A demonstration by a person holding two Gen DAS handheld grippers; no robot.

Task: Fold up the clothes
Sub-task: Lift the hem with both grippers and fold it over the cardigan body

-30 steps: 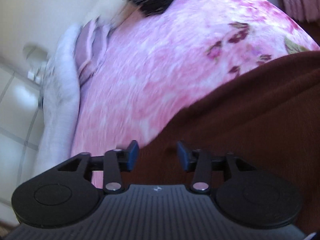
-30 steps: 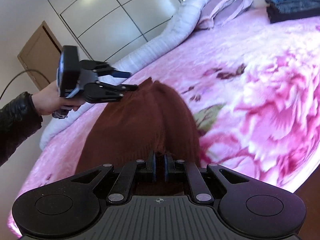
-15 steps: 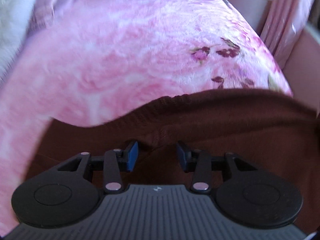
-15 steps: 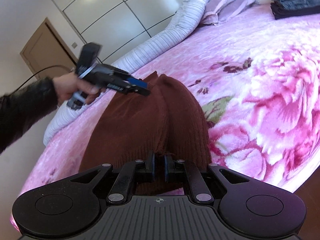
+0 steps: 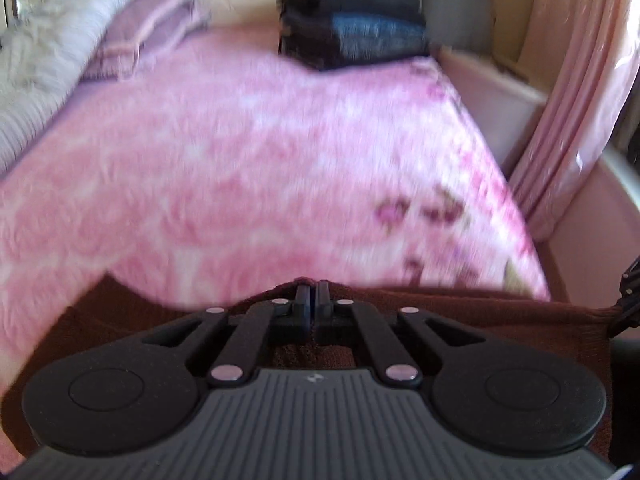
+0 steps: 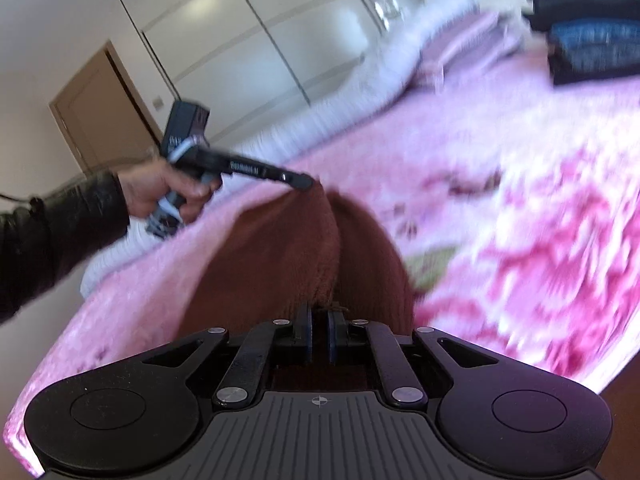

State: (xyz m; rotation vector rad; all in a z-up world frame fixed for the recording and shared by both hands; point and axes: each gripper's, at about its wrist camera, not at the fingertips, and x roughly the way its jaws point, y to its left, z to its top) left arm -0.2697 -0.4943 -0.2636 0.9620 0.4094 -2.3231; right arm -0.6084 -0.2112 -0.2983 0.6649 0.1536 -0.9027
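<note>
A dark brown knitted garment [image 6: 280, 264] lies on the pink floral bedspread [image 6: 520, 184], its far edge pulled up into a peak. My left gripper [image 5: 312, 292] is shut on that far edge of the brown garment [image 5: 460, 320]; from the right wrist view the left gripper [image 6: 302, 180] pinches the raised corner, held by a hand [image 6: 168, 192] in a black sleeve. My right gripper [image 6: 319, 320] is shut on the garment's near edge.
A stack of folded dark and blue clothes [image 5: 356, 36] sits at the far end of the bed. Lilac pillows [image 5: 152, 32] and a rolled white quilt [image 5: 48, 60] line the left side. Pink curtains [image 5: 576, 120] hang on the right; wardrobe doors [image 6: 260, 32] stand behind.
My left gripper swung in over the garment's far edge, went from open to shut on it and lifted it. My right gripper stayed shut on the near edge.
</note>
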